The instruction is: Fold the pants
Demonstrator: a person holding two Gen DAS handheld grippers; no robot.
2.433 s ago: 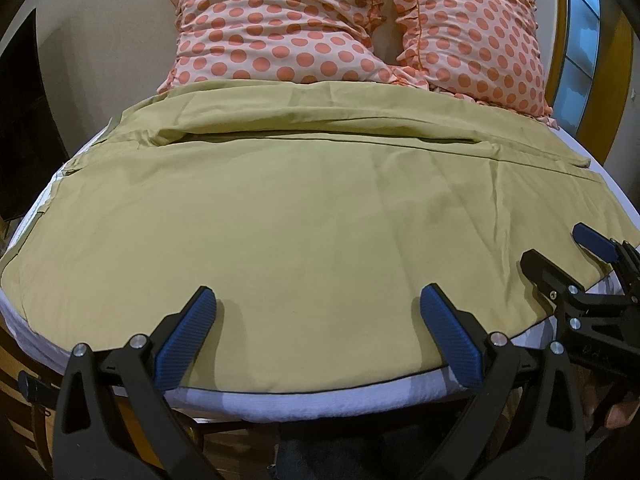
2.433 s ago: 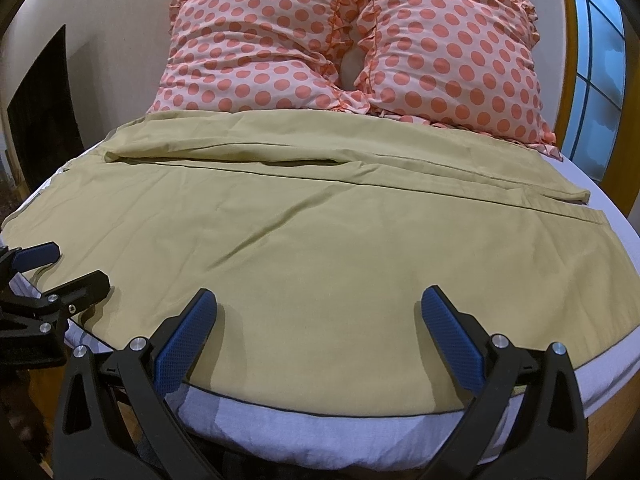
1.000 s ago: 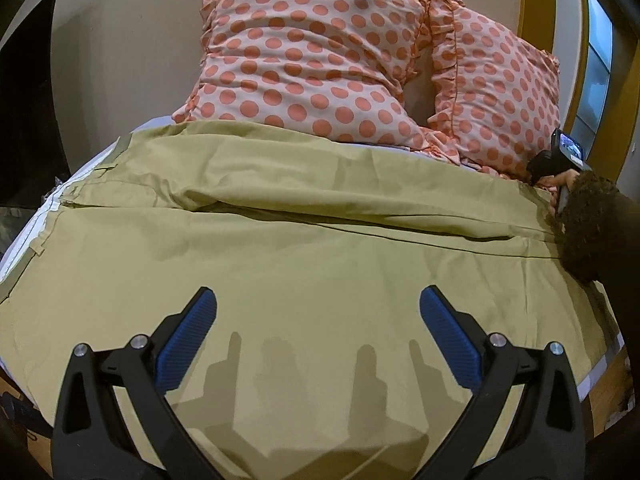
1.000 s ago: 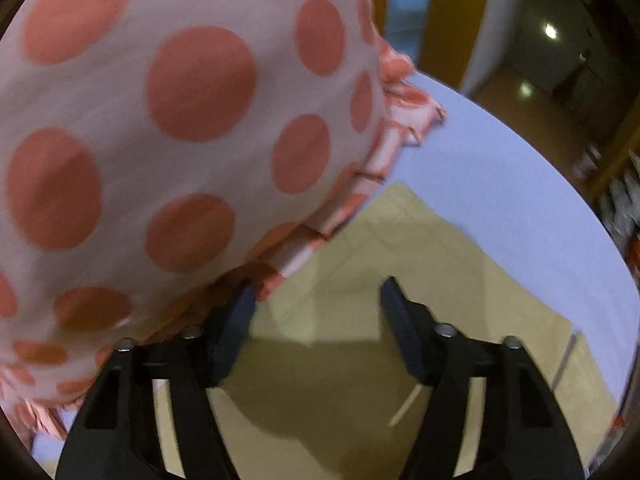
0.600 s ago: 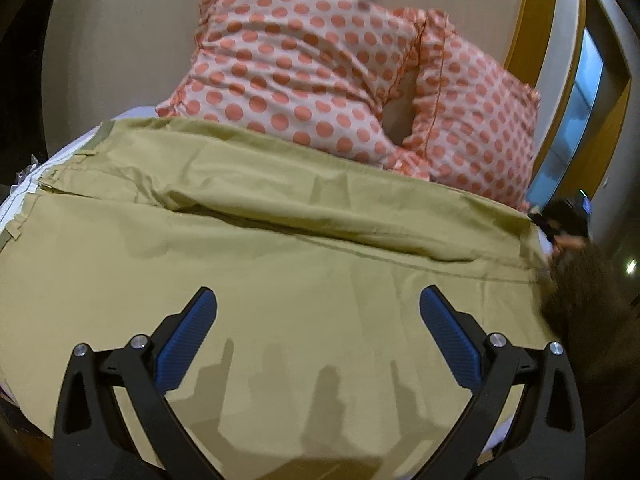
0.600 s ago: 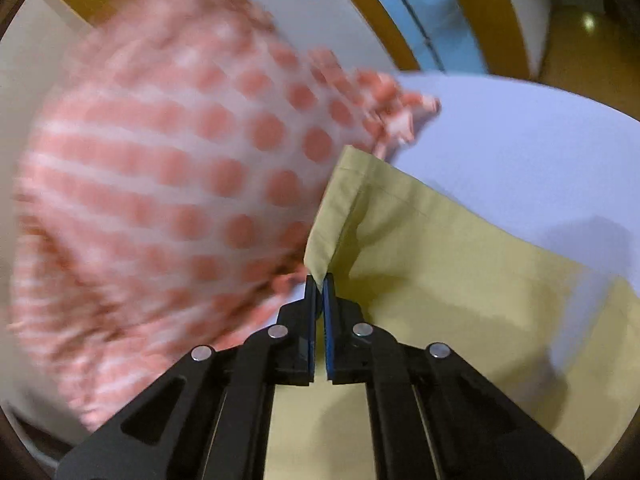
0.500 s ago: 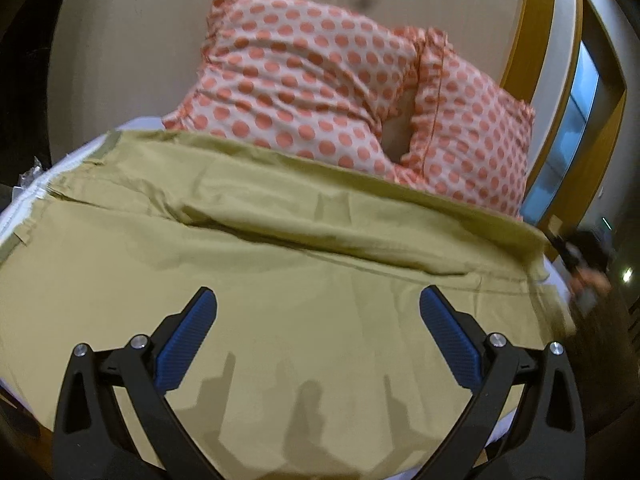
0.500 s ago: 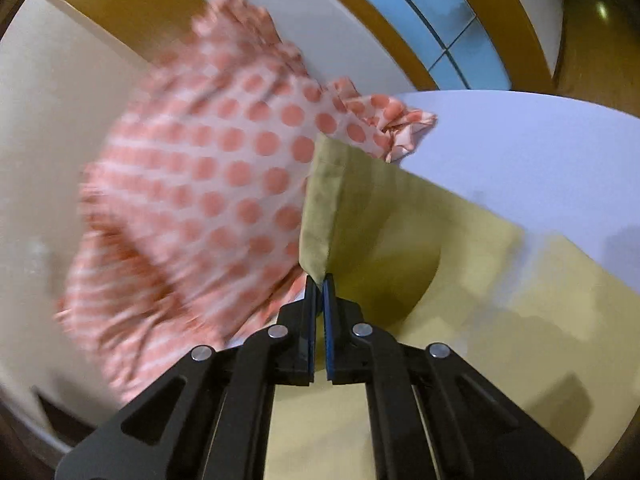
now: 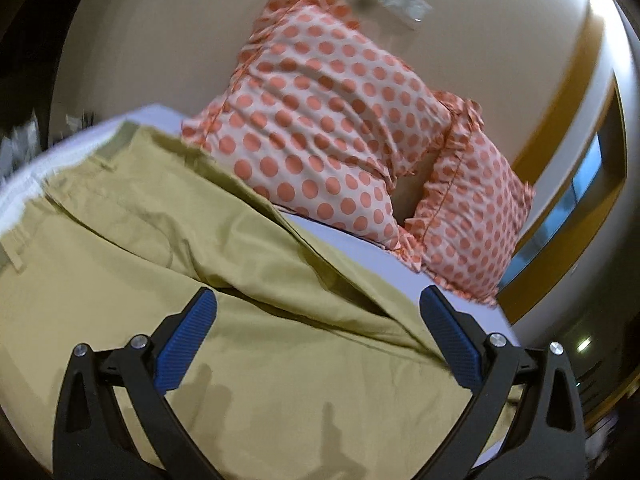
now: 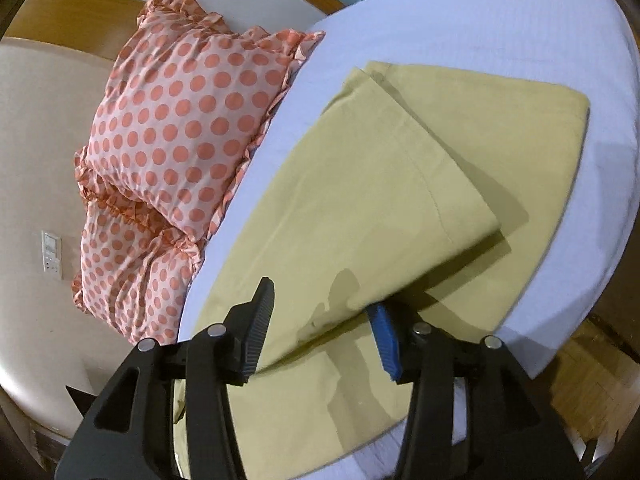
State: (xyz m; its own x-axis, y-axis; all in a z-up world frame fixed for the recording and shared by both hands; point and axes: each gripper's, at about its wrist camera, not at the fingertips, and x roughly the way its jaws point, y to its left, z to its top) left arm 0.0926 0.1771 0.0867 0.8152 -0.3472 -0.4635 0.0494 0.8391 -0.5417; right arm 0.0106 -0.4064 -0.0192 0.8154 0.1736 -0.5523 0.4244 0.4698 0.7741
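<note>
Olive-yellow pants [image 9: 248,320] lie spread on a white bed. In the left wrist view the waistband is at the far left and one leg is drawn diagonally over the other. My left gripper [image 9: 316,332] is open and empty just above the cloth. In the right wrist view the pants [image 10: 360,208] show one leg laid over the other, its hem near the bed's far end. My right gripper [image 10: 324,332] is open, its jaws standing either side of the upper leg's edge, not clamped on it.
Two pink pillows with orange dots [image 9: 340,128] lean on the beige wall at the bed's head, also in the right wrist view [image 10: 176,128]. The white bedsheet [image 10: 500,20] runs past the pants. A wooden floor [image 10: 592,380] lies beyond the bed's edge.
My right gripper, shut on the leg hem by the pillows, has carried that leg over the other and opened. My left gripper stayed open and swung left toward the waistband.
</note>
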